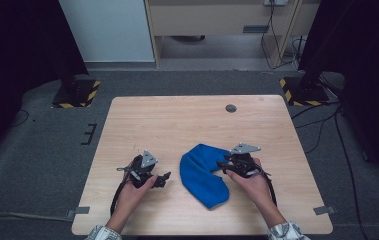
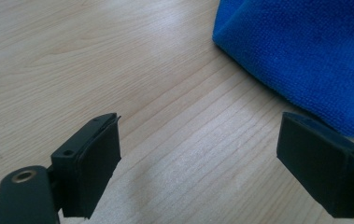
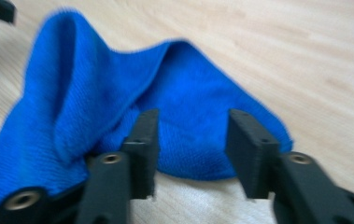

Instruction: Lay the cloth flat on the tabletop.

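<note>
The blue cloth [image 1: 203, 175] lies crumpled on the near half of the table [image 1: 177, 115], between your hands. Your right gripper [image 3: 191, 144] sits at the cloth's right edge with its jaws apart and a fold of fabric between them, not yet pinched; close too shallow and you will likely catch one layer, so the bundle unrolls or slips free. Your left gripper [image 2: 198, 154], just left of the cloth, is released over bare wood. Pulling one-handed could drag the whole cloth instead of spreading it.

A blue cloth [image 1: 203, 175], folded and rumpled, lies flat on the table's near-right part.
</note>
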Motion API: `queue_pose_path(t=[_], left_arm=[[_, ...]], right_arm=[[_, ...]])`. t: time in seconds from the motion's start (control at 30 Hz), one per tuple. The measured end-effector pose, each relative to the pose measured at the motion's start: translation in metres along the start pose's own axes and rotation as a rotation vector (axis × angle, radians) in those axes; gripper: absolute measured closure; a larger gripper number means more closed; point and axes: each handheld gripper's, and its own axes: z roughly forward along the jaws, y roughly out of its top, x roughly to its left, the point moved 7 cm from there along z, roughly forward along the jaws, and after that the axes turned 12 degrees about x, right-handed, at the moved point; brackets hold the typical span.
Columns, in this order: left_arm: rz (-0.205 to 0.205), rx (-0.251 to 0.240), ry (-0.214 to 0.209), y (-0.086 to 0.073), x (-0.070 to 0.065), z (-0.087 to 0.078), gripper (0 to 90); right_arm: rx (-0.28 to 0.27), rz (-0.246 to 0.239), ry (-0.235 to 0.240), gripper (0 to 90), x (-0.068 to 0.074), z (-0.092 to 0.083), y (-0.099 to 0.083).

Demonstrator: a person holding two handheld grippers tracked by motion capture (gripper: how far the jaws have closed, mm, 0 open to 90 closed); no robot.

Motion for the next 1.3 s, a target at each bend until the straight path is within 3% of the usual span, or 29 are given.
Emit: queue_pose_path(t=[0.1,0.13,0.27,0.33,0.43,0.7,1.1,1.3], left_arm=[[0.0,-0.005,-0.007,0.001,-0.002,0.0,13.0],[-0.001,-0.008,-0.01,0.001,-0.004,0.0,13.0],[0.01,-0.013,-0.017,0.002,-0.008,-0.001,13.1],[0.015,-0.015,-0.019,0.004,-0.011,0.0,13.0],[0.019,-0.017,-0.021,0.005,-0.014,0.0,13.0],[0.02,-0.046,-0.026,0.011,-0.019,-0.003,13.1],[0.029,-0.087,-0.056,0.021,-0.028,-0.012,13.0],[-0.034,-0.139,-0.101,0.036,-0.027,-0.025,13.0]], right_arm=[[0.052,-0.002,0.004,42.9,0.003,0.013,-0.005],[0.066,-0.004,-0.003,44.4,0.004,0.016,-0.007],[0.102,-0.029,0.013,64.5,0.008,0.024,-0.012],[0.091,-0.035,0.035,77.4,0.01,0.024,-0.012],[0.096,-0.058,0.052,85.1,0.015,0.023,-0.013],[0.099,-0.09,0.112,85.6,0.039,0.011,-0.018],[0.08,-0.162,0.158,85.5,0.068,0.008,-0.014],[0.075,-0.177,0.17,85.3,0.075,0.01,-0.013]])
